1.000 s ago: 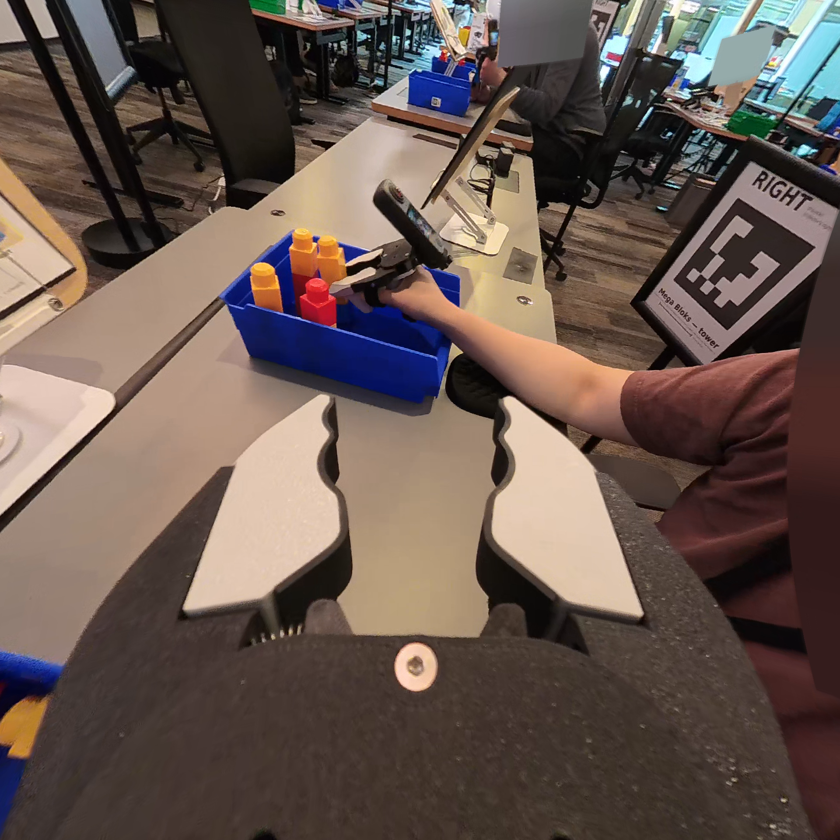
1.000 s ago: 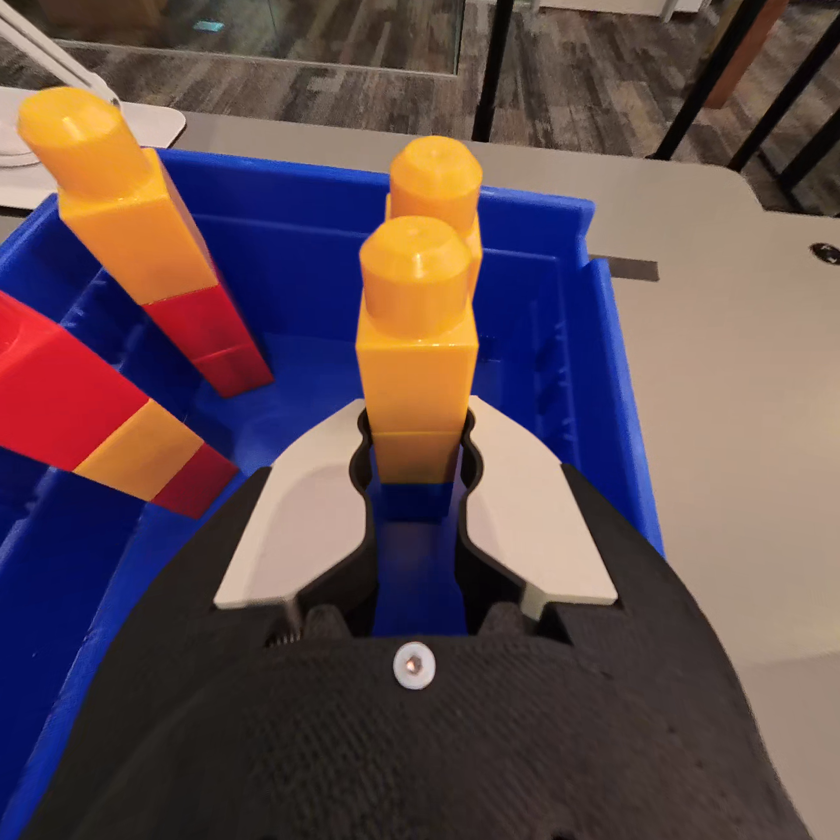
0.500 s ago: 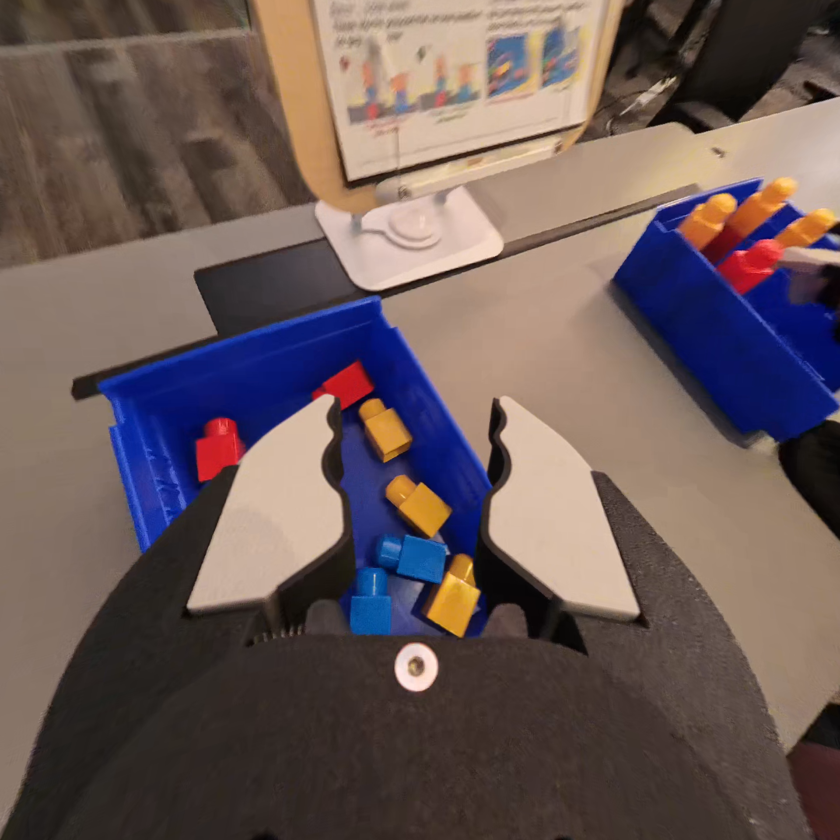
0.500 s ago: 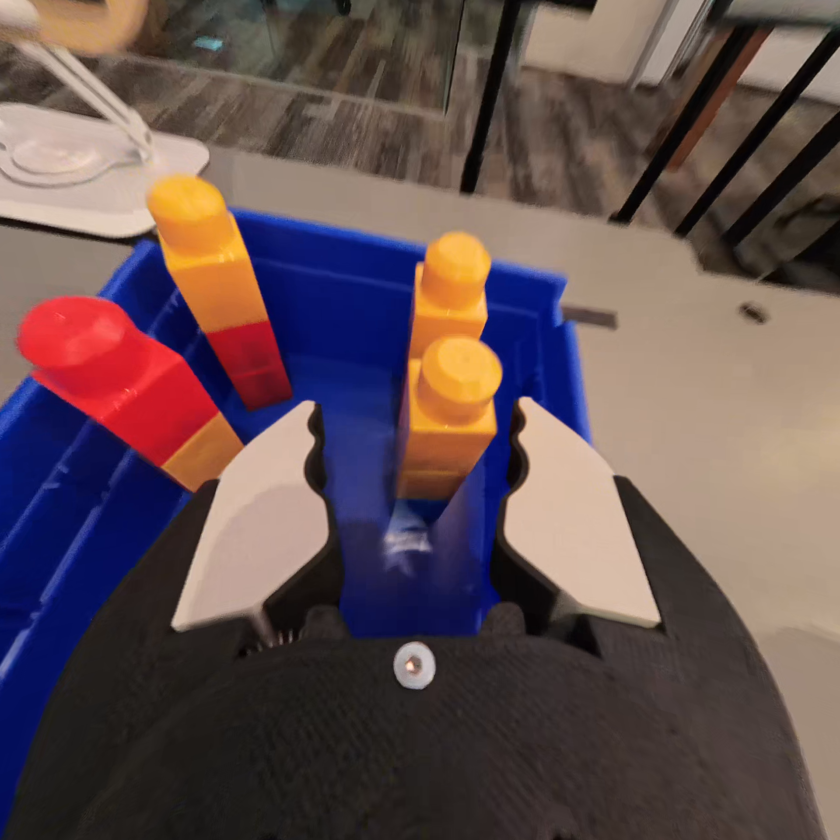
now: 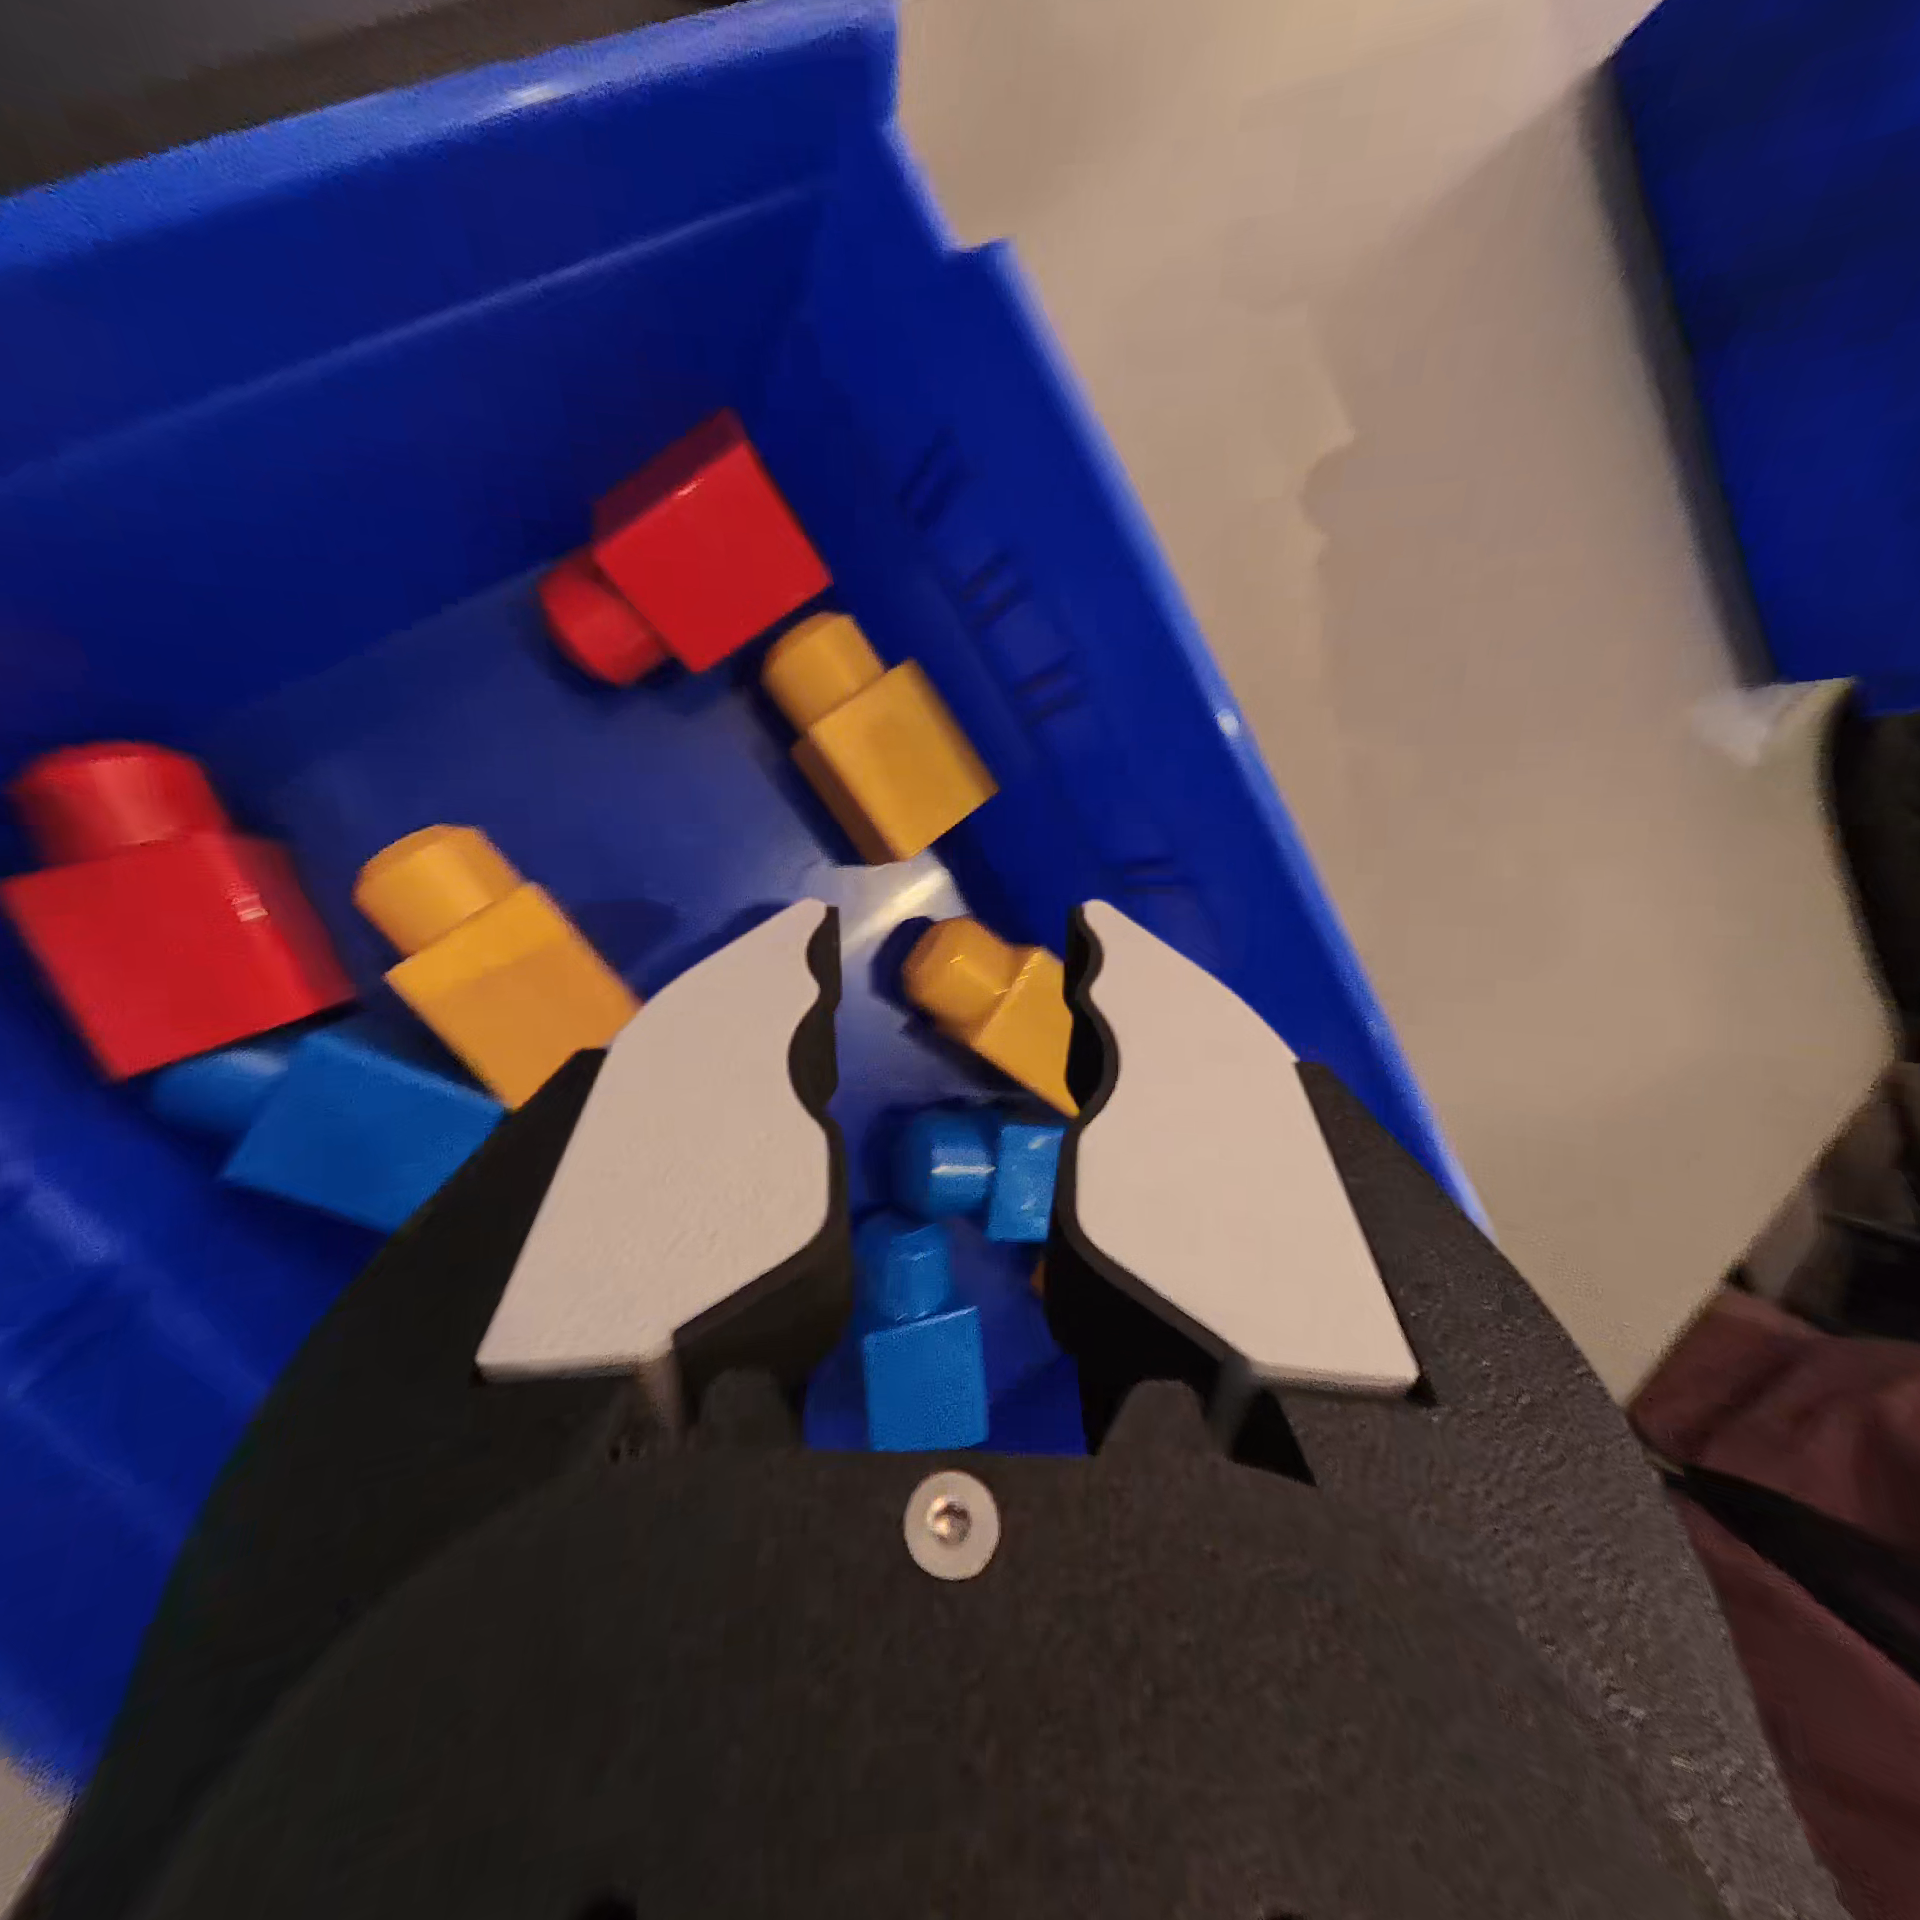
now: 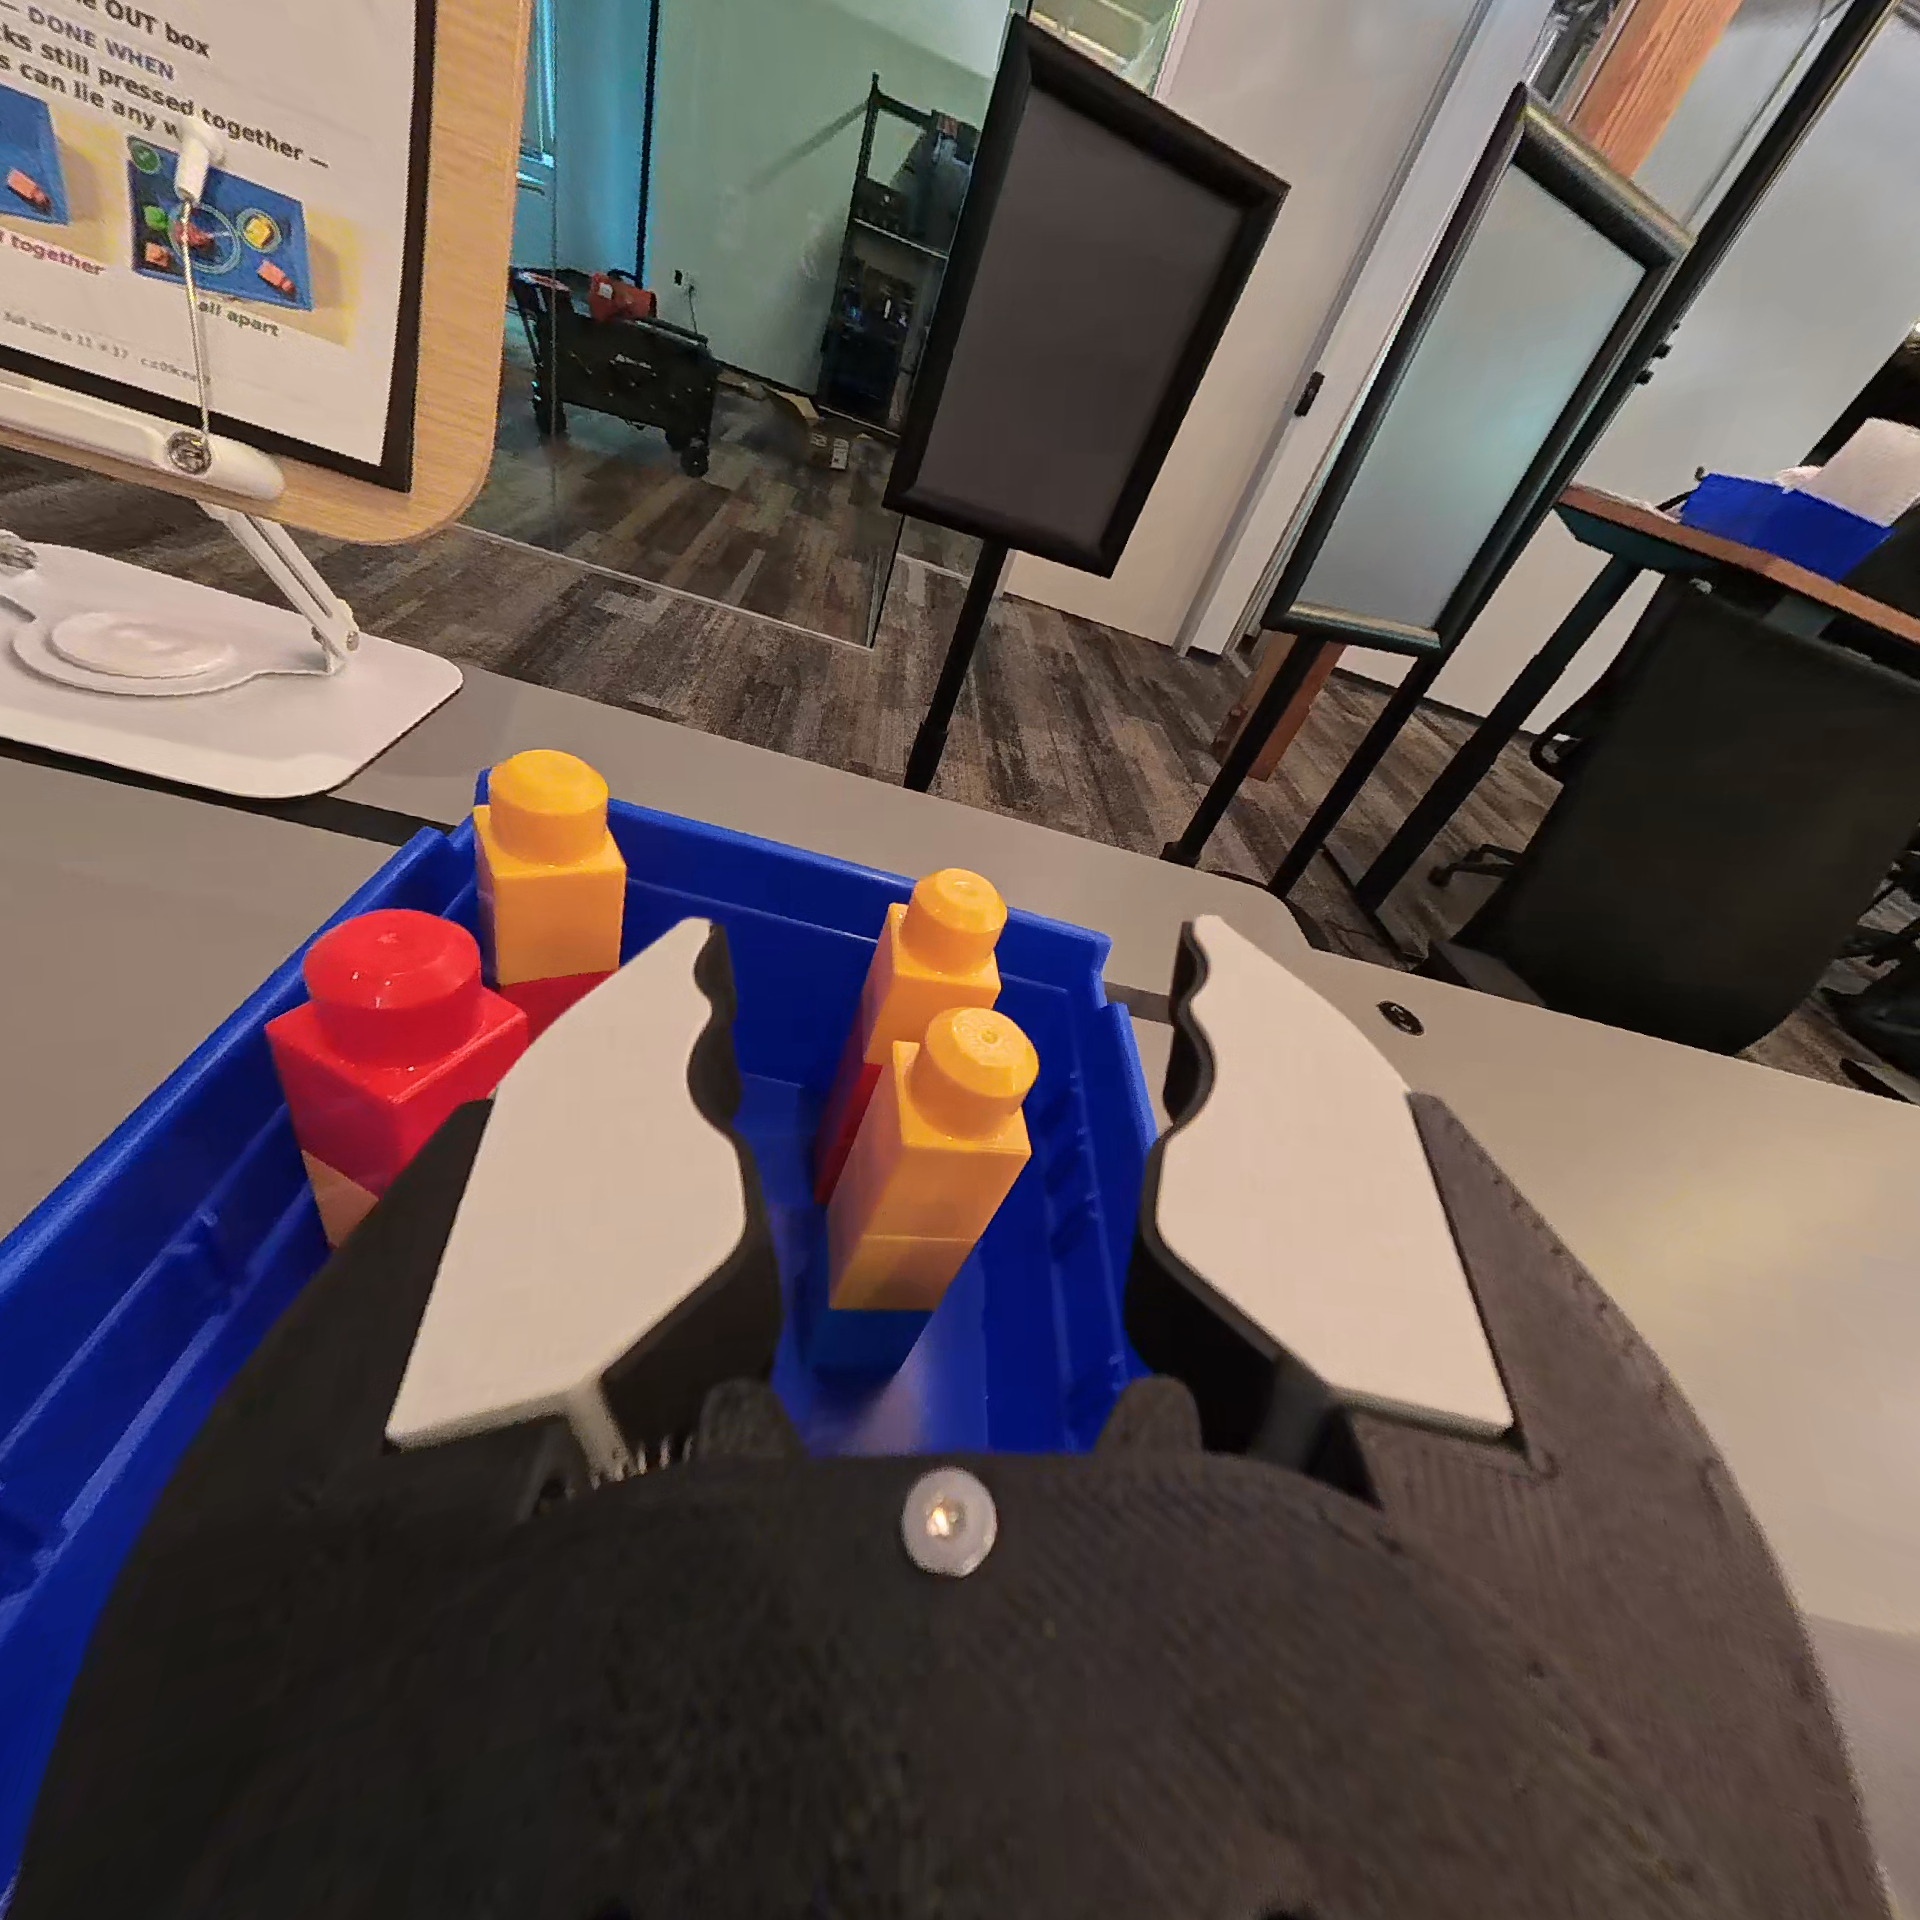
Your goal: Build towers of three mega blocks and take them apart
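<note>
Loose mega blocks lie scattered on the floor of a blue bin (image 5: 520,260): two red ones (image 5: 717,551) (image 5: 166,914), three orange ones and three blue ones. The left tongs (image 5: 951,925) reach down into this bin, their jaws partly open. One small orange block (image 5: 987,997) lies on its side between the fingertips, close against the right-hand finger (image 5: 1195,1091), with clear space on its other side, so it is not gripped. Two blue blocks (image 5: 977,1174) (image 5: 920,1351) lie deeper between the fingers, on the bin floor.

A second blue bin (image 6: 810,935) on the grey desk (image 6: 1558,1195) holds the built towers, all standing upright. The nearest tower (image 6: 935,1174) has two orange blocks on a blue base; another orange-topped one (image 6: 930,977) stands just behind it. To the left stand a red-topped tower (image 6: 384,1060) and an orange-over-red one (image 6: 551,883). The right tongs (image 6: 951,945) hang above this bin with jaws wide apart, gripping nothing, the nearest tower standing free between them.

Beyond the desk, an instruction board on a white stand (image 6: 208,665) sits to the left, and dark-framed panels (image 6: 1081,301) stand on the wooden floor.
</note>
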Motion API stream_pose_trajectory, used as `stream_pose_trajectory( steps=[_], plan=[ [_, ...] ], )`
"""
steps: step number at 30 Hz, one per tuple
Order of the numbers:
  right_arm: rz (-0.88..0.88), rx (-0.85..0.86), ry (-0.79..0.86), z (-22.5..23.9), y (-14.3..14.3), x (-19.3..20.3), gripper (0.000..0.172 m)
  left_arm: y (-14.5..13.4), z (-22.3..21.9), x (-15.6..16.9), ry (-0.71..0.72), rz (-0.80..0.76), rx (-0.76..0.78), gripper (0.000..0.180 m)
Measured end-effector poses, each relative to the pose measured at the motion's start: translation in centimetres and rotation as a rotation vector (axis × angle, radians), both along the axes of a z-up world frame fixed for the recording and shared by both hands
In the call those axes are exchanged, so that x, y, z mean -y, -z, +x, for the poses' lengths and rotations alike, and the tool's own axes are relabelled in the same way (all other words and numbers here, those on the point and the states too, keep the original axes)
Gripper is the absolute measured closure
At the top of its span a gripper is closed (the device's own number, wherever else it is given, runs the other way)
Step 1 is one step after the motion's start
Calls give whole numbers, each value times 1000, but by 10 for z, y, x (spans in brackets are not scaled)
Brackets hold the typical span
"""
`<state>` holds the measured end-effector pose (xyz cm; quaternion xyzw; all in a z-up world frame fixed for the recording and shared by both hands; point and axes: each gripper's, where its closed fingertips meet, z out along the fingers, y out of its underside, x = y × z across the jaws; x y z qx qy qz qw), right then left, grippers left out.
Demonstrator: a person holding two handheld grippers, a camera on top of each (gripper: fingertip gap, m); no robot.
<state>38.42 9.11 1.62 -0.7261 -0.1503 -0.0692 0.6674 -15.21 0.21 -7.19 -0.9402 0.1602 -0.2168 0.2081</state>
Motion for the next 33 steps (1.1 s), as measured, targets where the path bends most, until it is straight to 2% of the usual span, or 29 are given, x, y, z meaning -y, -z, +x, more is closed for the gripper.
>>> stream_pose_trajectory(
  steps=[4,7,11,17,23,28,33],
  plan=[
    [-13,-12,-13,-1,3,-2,90,12,-41,1,-109,-26,-232,139],
    [-34,-7,-25,-3,8,-3,91,26,-54,3,-77,-58,-345,139],
    [-54,12,-37,-8,14,-5,91,47,-76,21,3,-162,-518,138],
    [-85,35,-65,-15,22,-7,91,50,-78,26,98,-139,-543,142],
    [-103,39,-87,-20,27,-8,94,51,-85,22,93,-121,-575,145],
    [-117,28,-103,-23,30,-9,94,52,-87,23,90,-113,-571,138],
    [-127,35,-109,-24,33,-9,94,49,-72,33,163,-136,-544,143]
  ],
)
